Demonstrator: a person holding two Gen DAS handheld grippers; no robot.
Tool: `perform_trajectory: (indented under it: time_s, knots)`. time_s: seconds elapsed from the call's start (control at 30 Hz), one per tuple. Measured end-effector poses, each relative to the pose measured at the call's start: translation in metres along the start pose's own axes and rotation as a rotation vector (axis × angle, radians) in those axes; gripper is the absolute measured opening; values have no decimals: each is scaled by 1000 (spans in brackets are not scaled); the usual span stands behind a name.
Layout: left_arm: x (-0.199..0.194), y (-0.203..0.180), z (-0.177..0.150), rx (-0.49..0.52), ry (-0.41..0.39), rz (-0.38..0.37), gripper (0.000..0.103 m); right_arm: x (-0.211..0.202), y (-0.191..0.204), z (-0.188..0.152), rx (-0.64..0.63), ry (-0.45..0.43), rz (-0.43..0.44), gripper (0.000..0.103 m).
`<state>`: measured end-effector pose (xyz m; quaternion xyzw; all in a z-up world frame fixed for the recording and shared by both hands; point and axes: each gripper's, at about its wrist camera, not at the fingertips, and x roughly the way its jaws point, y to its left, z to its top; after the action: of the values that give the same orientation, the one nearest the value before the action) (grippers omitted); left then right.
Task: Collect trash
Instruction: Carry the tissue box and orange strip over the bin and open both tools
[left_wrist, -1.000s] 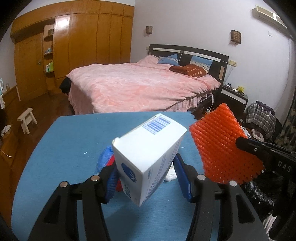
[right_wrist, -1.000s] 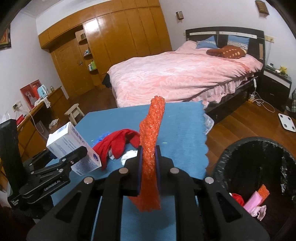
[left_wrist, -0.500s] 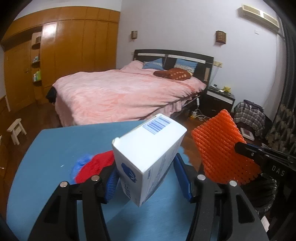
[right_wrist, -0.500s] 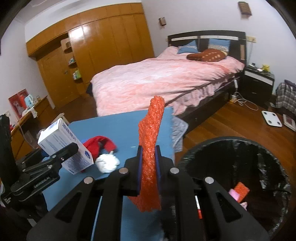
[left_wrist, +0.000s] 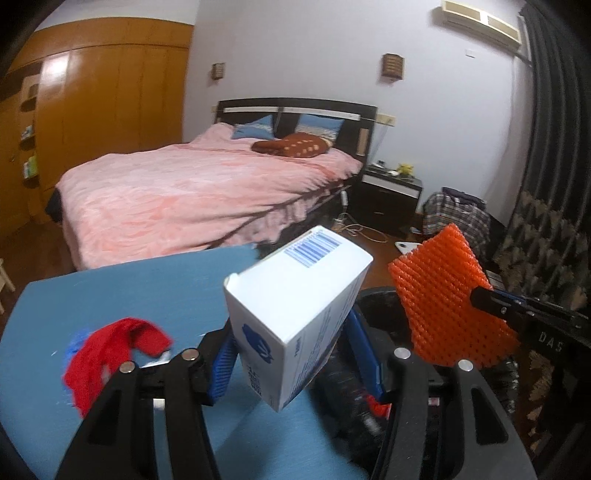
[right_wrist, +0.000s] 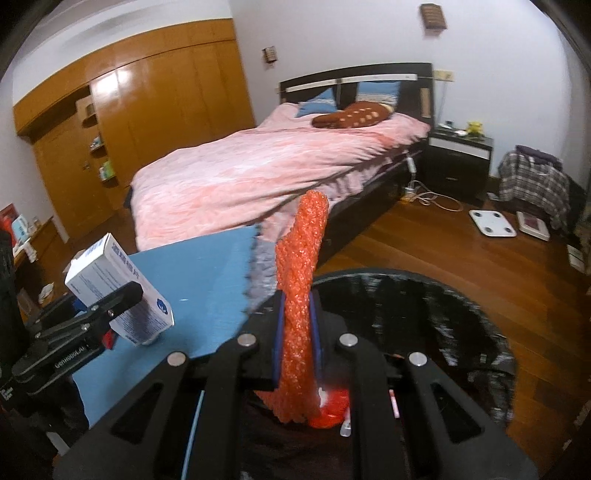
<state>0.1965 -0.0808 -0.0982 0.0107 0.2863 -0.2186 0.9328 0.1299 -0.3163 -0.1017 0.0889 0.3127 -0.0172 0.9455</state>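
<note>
- My left gripper (left_wrist: 291, 350) is clamped on a white carton (left_wrist: 295, 317), holding it tilted in the air above the near edge of the blue table (left_wrist: 147, 280), close beside the bin.
- My right gripper (right_wrist: 295, 332) is pinched narrow on an orange foam net (right_wrist: 301, 295), which hangs right over the open black-lined bin (right_wrist: 461, 332).
- Some trash already lies in the bin: red and pink scraps (right_wrist: 334, 404) show at the bottom, so part of the job looks done.
- Neither held piece is released yet; I judge both are a drop away from done.
- Left on the table: a red cloth (left_wrist: 107, 350) with something blue at its edge, well apart from the bin.
</note>
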Motion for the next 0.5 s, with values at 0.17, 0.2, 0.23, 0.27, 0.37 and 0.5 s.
perform_trajectory:
  time_s: [0.17,0.2,0.23,0.27,0.37,0.5]
  knots:
    - [16,-33,5,34,-1,-59,56,-8,-33,-9,34,0,-53,12]
    - [19,-38,6,39,0,-68,56,-9,-40,-11,42,0,-66,12]
    - [23,-45,7,46,1,-82,56,-10,-44,-13,45,1,-73,12]
    - [26,-52,7,52,2,-93,56,-11,-49,-15,50,2,-84,12]
    - [35,-69,7,72,2,-123,56,-14,-63,-20,65,3,-106,12]
    - [46,-87,5,88,14,-155,56,-14,-78,-25,83,10,-127,12]
